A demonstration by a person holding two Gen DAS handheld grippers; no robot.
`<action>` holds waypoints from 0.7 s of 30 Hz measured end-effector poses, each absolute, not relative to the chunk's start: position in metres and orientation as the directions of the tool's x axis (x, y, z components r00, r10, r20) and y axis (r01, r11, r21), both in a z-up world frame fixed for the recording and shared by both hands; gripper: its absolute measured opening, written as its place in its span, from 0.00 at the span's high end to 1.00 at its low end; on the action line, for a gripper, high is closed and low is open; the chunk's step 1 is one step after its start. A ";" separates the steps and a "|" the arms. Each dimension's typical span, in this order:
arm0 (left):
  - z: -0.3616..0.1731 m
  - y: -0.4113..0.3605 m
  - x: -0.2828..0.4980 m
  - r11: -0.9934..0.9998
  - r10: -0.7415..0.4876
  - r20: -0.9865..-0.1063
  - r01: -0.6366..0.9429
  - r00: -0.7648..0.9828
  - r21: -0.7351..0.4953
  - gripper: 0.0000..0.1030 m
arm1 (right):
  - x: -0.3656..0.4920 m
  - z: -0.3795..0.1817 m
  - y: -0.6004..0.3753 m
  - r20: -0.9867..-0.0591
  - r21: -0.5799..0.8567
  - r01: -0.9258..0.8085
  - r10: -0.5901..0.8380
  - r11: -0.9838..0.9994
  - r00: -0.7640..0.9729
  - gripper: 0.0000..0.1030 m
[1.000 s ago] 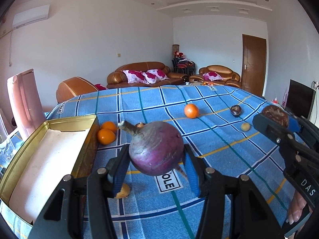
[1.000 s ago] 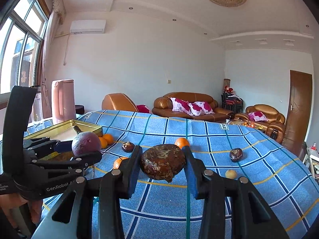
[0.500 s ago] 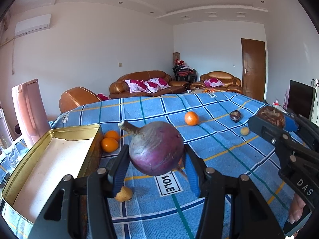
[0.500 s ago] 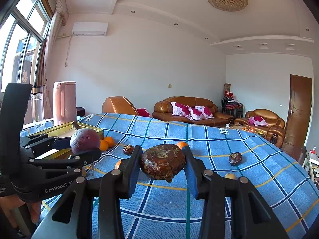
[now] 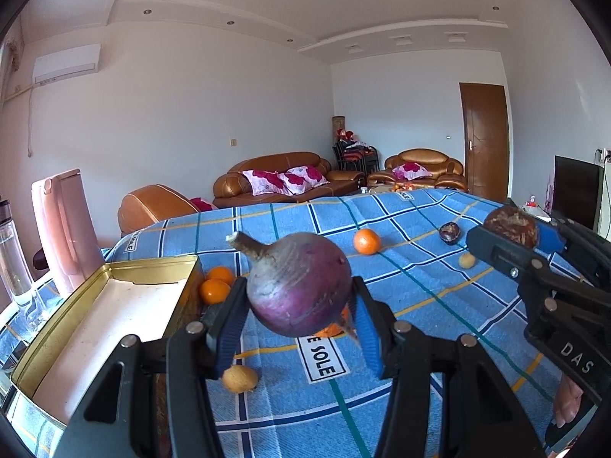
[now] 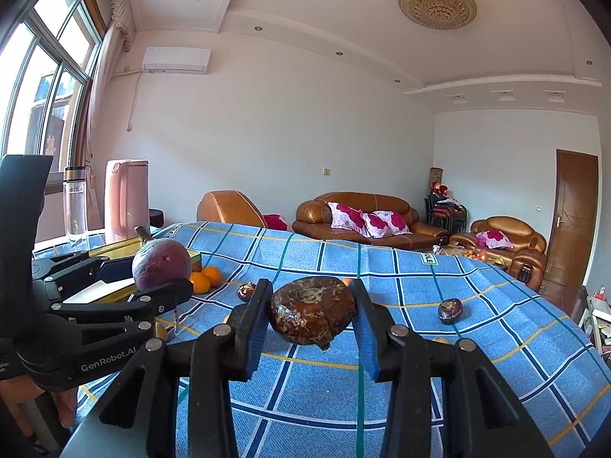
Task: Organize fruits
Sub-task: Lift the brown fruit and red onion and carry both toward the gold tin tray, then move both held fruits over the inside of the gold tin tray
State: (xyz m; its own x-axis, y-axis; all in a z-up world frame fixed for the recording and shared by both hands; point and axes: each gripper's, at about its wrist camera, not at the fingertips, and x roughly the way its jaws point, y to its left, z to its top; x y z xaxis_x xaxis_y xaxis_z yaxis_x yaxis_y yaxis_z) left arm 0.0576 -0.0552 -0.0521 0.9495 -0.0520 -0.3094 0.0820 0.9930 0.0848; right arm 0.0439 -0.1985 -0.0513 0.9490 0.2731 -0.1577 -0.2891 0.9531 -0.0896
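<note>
Above the checked cloth point(image 5: 401, 274), a smooth round purple bulb point(image 5: 299, 284) hangs gripped.

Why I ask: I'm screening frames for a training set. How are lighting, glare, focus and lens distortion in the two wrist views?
Left wrist view: even daylight, no glare; the purple fruit in the left gripper is sharp; fisheye bows the tablecloth lines, corners vignetted black. Right wrist view: the window is bright, partly washed out; the brown fruit in the right gripper stays crisp; same bowing.

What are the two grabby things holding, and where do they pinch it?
The left tool pinches a purple turnip by its round sides. The right tool pinches a brown fruit by its sides.
</note>
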 end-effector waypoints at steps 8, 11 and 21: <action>-0.049 -0.065 0.047 0.986 -0.038 -0.262 0.080 0.964 0.149 0.47 | 0.039 -0.050 -0.195 -0.133 -0.106 -0.291 0.277 0.951 0.952 0.58; -0.049 -0.066 0.044 0.984 -0.038 -0.255 0.080 0.966 0.158 0.47 | 0.039 -0.049 -0.195 -0.132 -0.109 -0.291 0.276 0.951 0.952 0.59; -0.046 -0.056 0.042 0.988 -0.018 -0.265 0.057 0.964 0.143 0.47 | 0.041 -0.049 -0.181 -0.151 -0.131 -0.320 0.300 0.938 0.942 0.58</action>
